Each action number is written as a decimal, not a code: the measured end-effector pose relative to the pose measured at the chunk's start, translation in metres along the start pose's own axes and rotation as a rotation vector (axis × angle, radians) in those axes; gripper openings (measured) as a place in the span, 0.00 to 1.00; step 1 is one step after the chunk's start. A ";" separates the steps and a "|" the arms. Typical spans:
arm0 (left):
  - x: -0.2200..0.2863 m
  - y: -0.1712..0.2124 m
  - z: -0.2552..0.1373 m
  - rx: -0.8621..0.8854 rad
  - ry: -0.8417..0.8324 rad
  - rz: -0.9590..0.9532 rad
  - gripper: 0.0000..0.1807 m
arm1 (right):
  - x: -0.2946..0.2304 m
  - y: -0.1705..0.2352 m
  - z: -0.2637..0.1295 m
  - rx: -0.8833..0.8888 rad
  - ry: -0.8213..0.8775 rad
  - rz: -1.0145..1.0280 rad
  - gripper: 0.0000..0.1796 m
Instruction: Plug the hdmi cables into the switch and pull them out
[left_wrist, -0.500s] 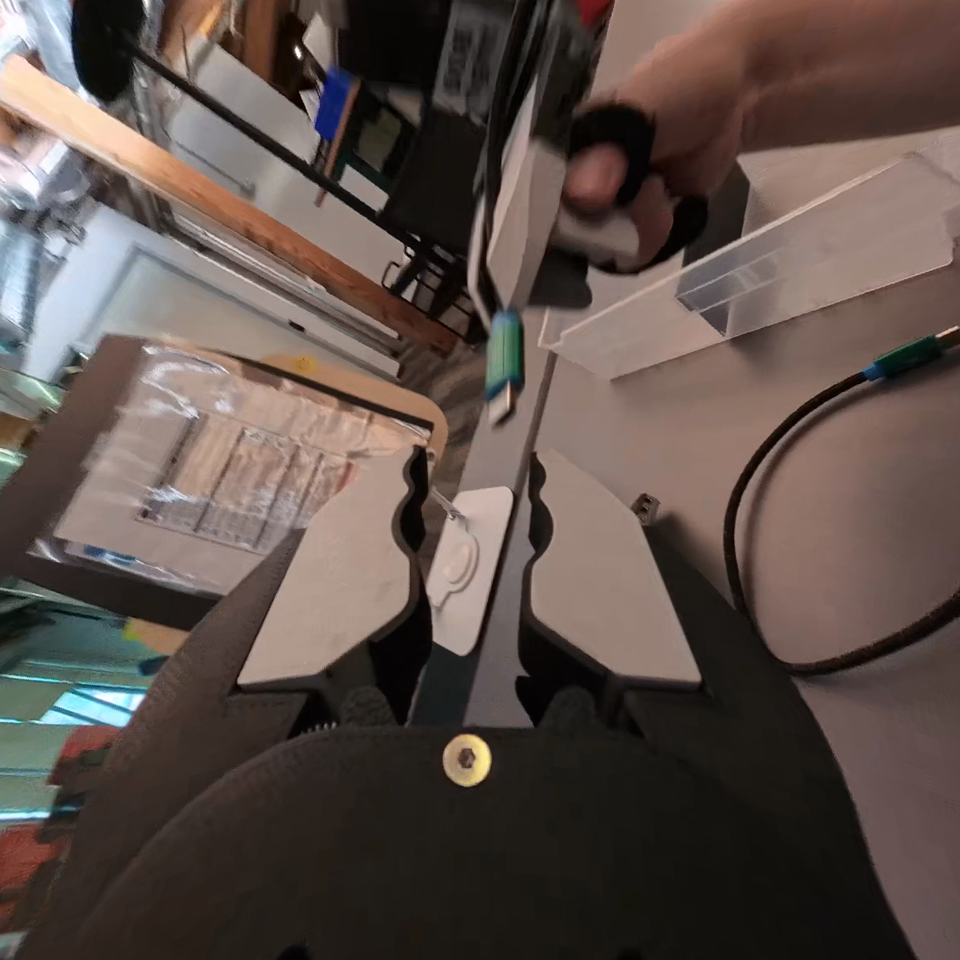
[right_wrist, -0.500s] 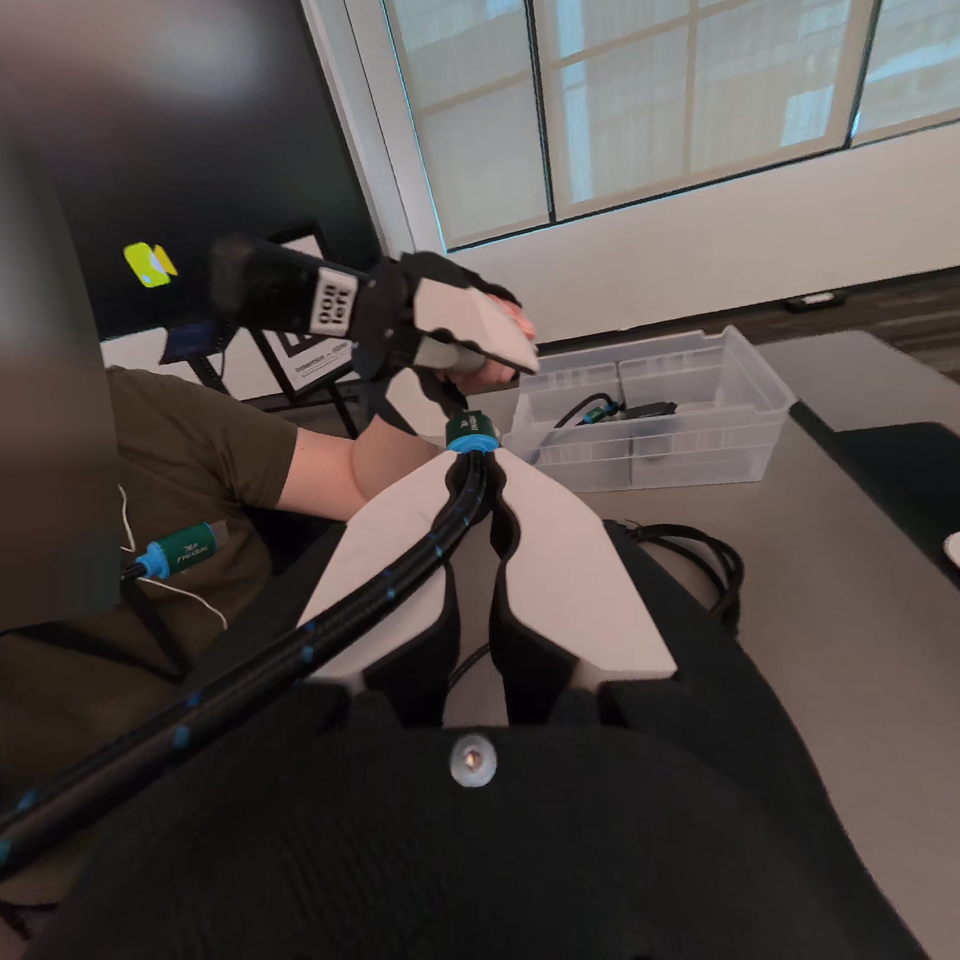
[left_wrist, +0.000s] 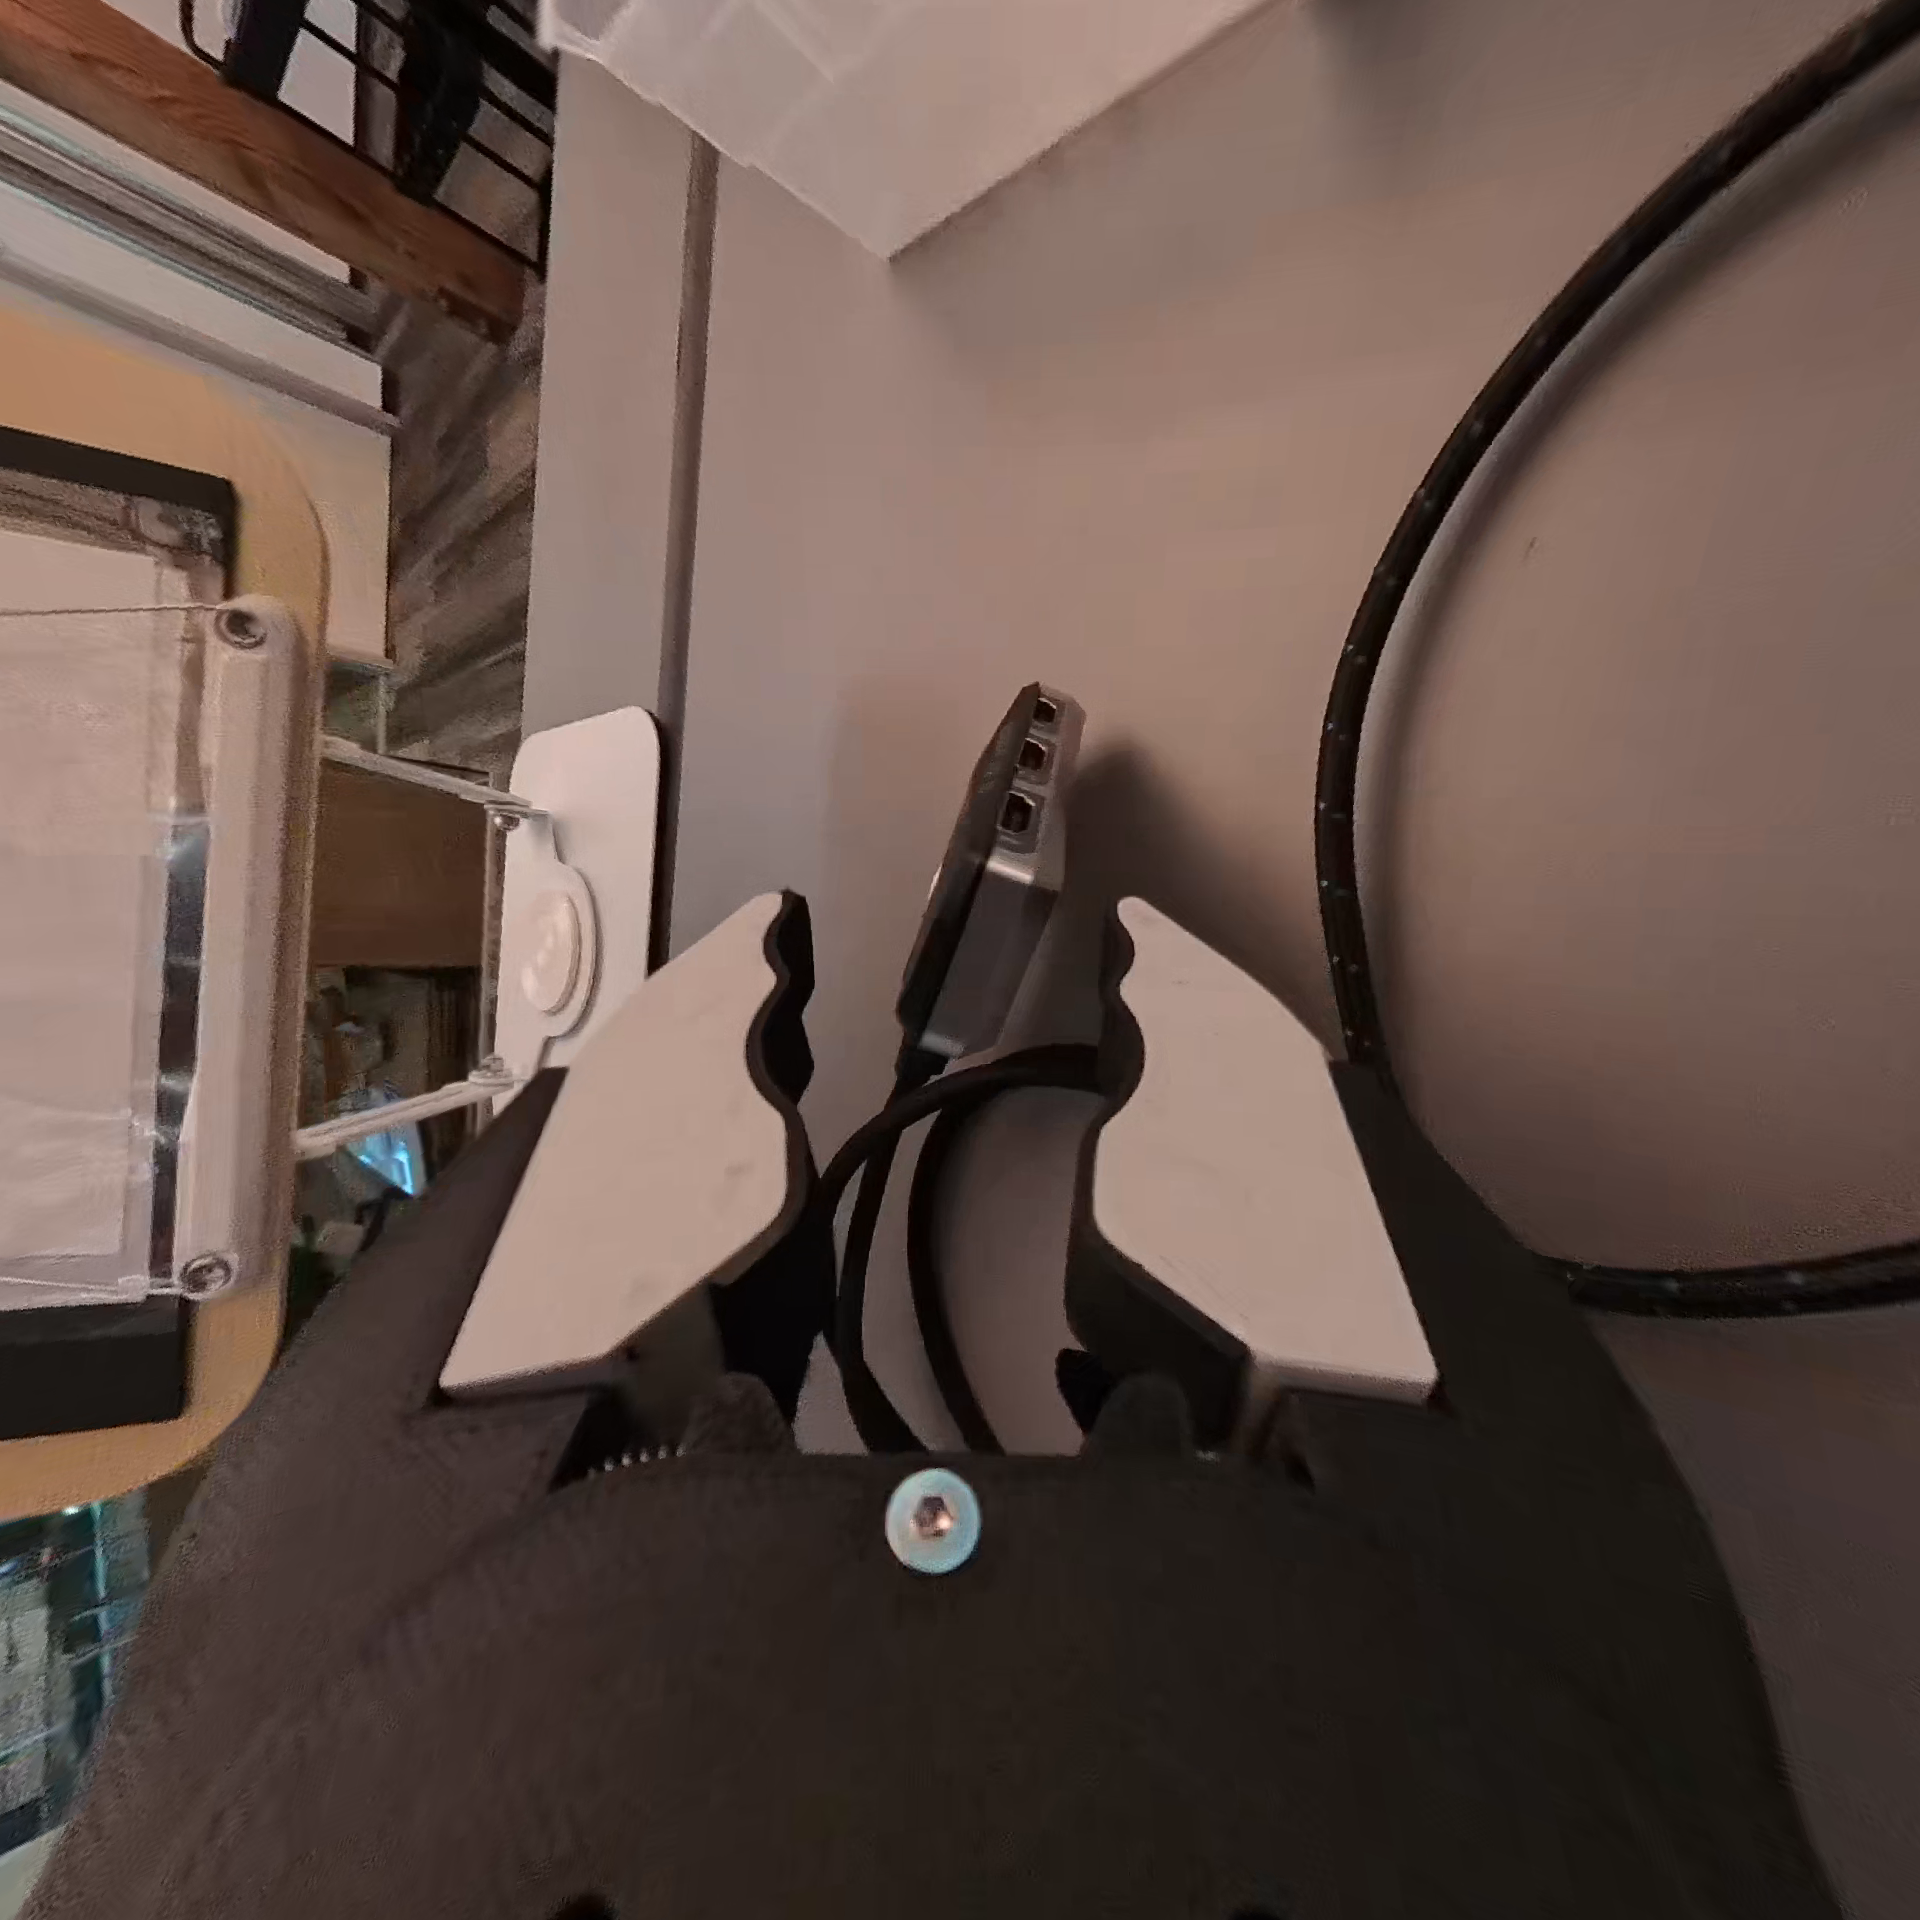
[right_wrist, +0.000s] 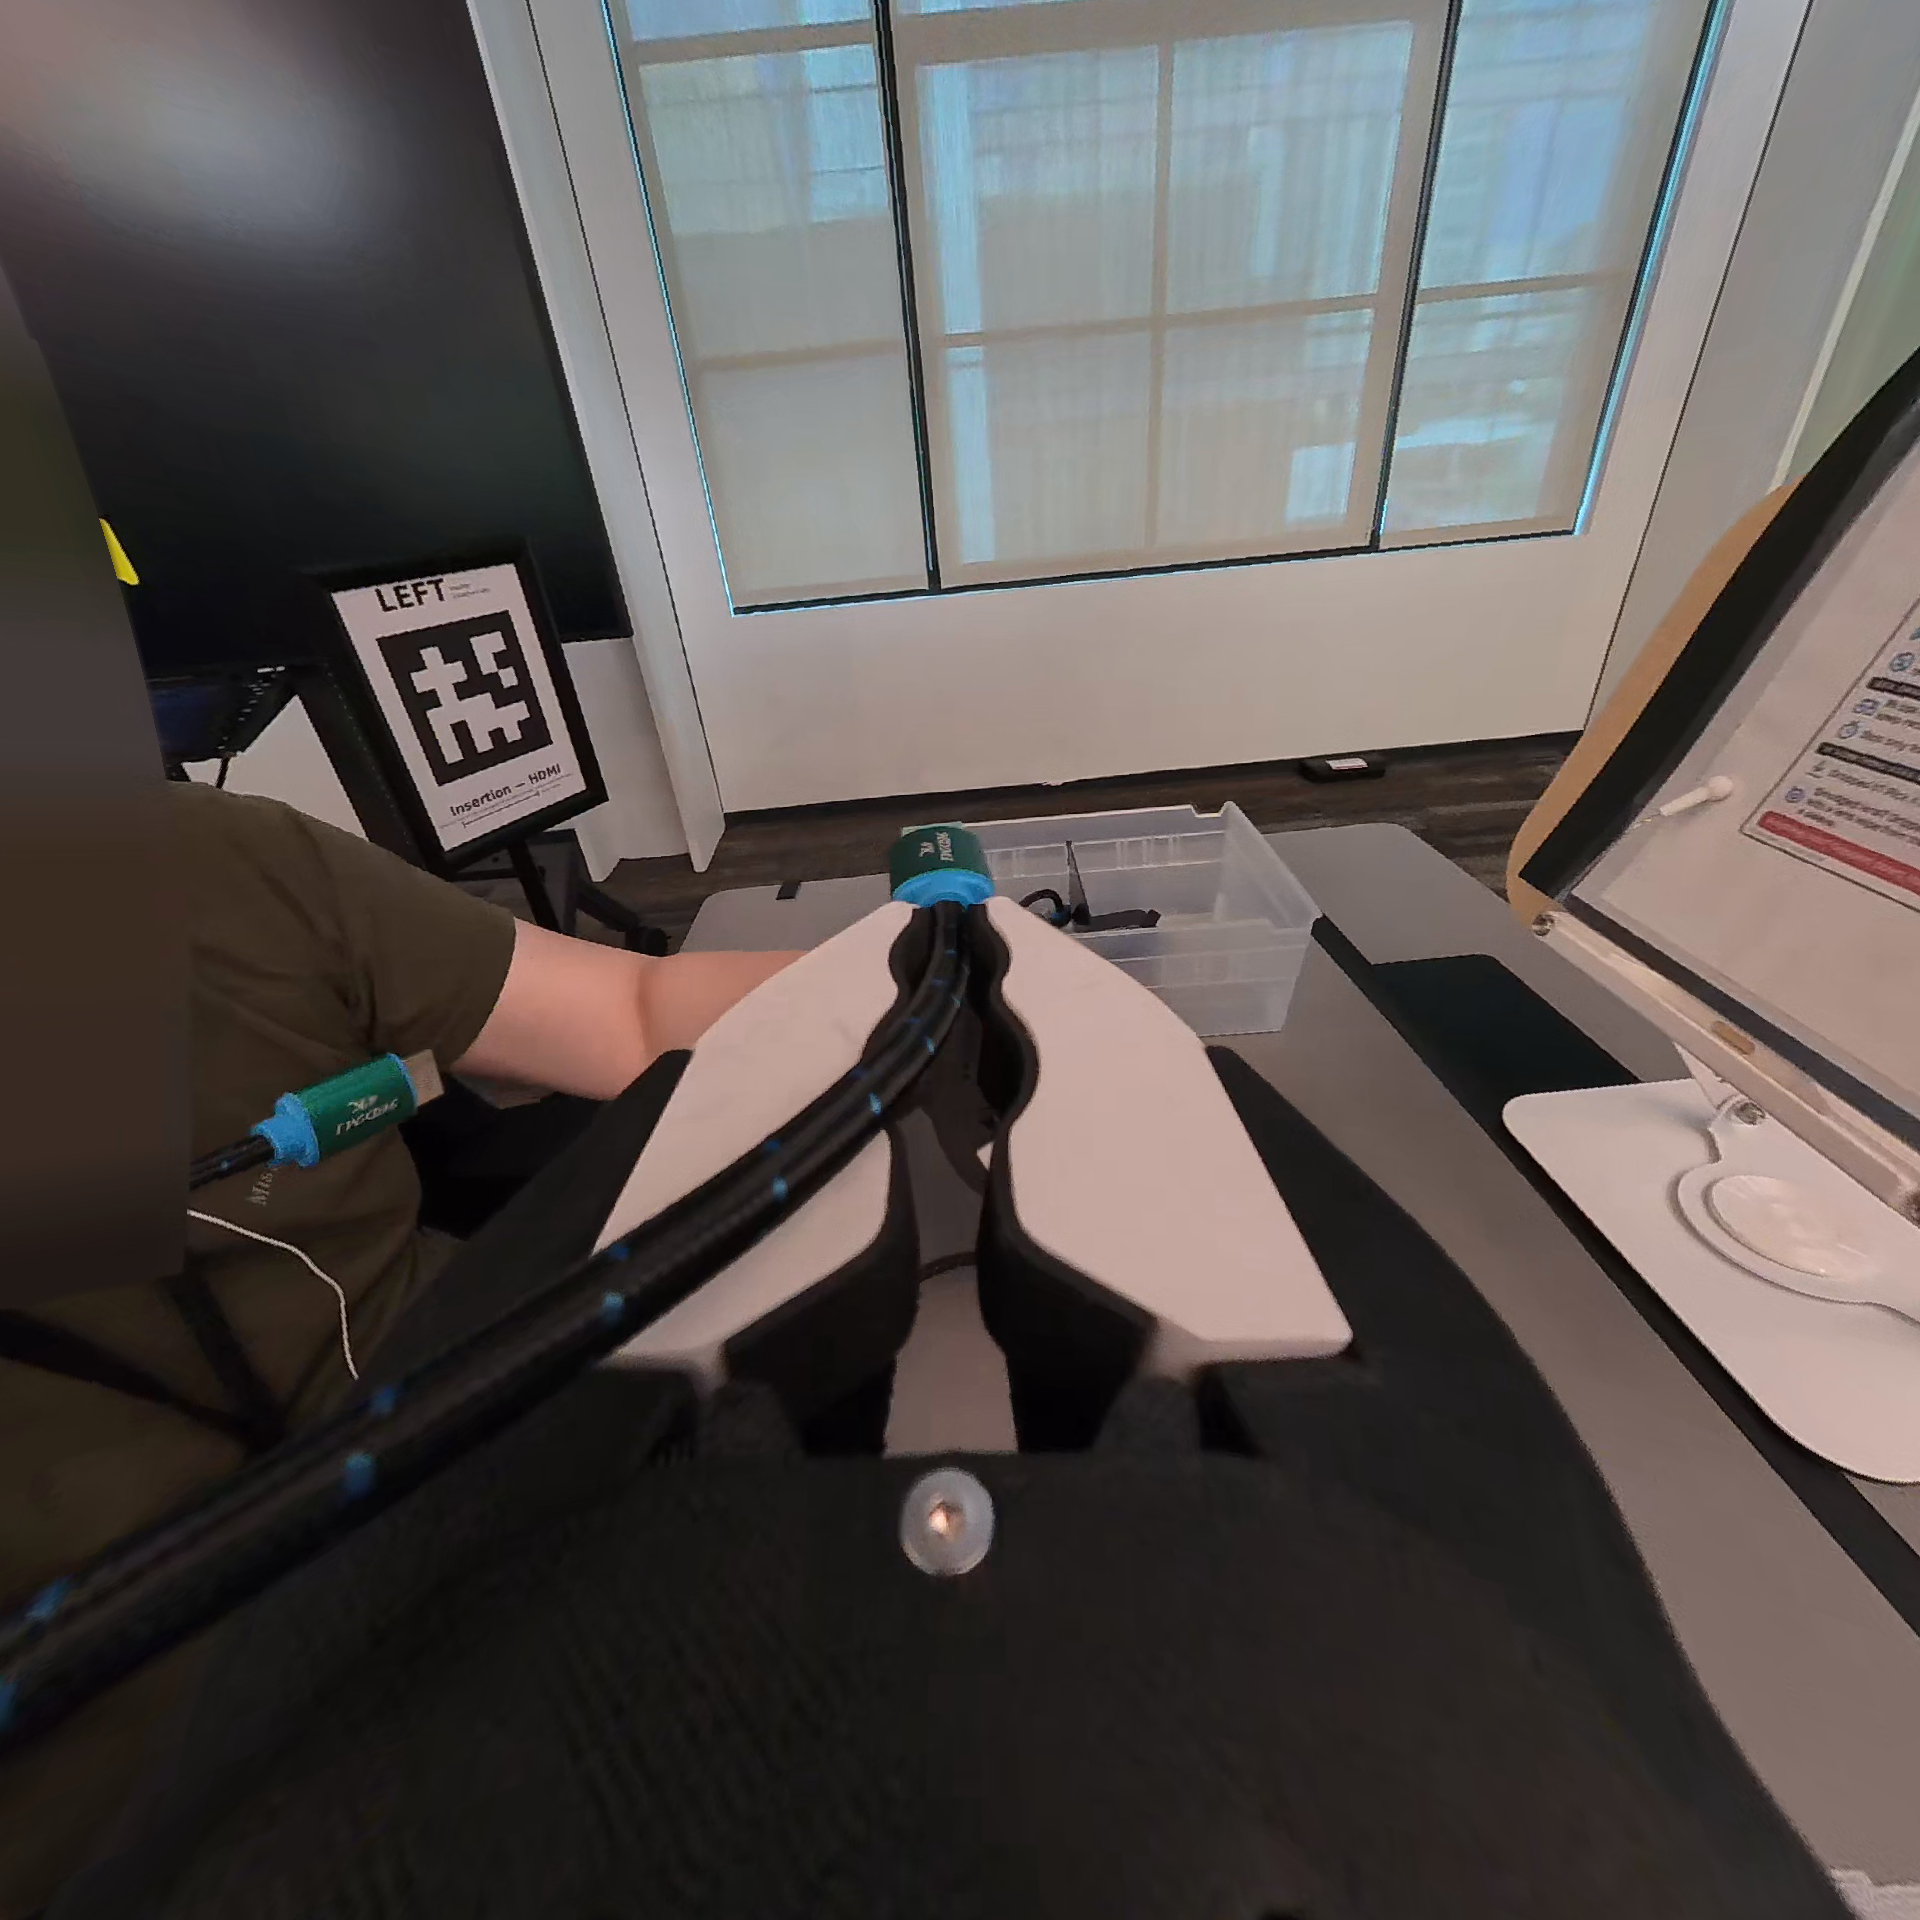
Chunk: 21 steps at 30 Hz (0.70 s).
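My left gripper (left_wrist: 956, 909) is open. The grey HDMI switch (left_wrist: 987, 883) lies on the table between its fingertips, not clamped, with three empty ports facing away. The switch's thin black lead (left_wrist: 873, 1195) loops back between the fingers. My right gripper (right_wrist: 948, 920) is shut on a black braided HDMI cable (right_wrist: 727, 1174) just behind its green plug (right_wrist: 935, 857), which has a blue collar and points away above the table. The cable's other green plug (right_wrist: 343, 1112) hangs by the person's torso. The switch is hidden in the right wrist view.
A second black braided cable (left_wrist: 1371, 623) curves over the grey table (left_wrist: 1143, 468) beside the left gripper. A clear plastic bin (right_wrist: 1226, 935) sits at the far edge. A sign holder on a white base (right_wrist: 1714, 1299) stands on the right. A person's arm (right_wrist: 623, 997) reaches in from the left.
My left gripper has dropped to the table and opened wider around the switch. It has left the right wrist view. My right gripper has swung right, still holding the cable.
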<state>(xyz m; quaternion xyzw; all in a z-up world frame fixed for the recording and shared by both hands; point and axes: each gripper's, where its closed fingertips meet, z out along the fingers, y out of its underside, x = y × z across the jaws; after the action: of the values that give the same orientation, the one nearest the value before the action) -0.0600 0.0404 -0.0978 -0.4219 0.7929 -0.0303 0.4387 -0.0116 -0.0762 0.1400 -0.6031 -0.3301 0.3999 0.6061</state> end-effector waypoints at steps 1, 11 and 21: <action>0.001 0.001 0.005 0.009 -0.006 0.005 0.28 | 0.000 0.000 -0.002 -0.001 0.002 -0.002 0.04; 0.001 0.010 0.042 0.043 -0.068 0.036 0.17 | -0.004 -0.003 -0.012 -0.023 0.024 -0.033 0.04; -0.072 -0.021 -0.031 0.222 -0.382 -0.080 0.12 | 0.007 -0.003 -0.023 -0.091 0.200 -0.148 0.04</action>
<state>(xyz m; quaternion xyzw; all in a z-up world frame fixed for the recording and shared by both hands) -0.0499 0.0673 -0.0214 -0.4001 0.6698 -0.0544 0.6231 0.0117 -0.0807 0.1410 -0.6408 -0.3293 0.2768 0.6359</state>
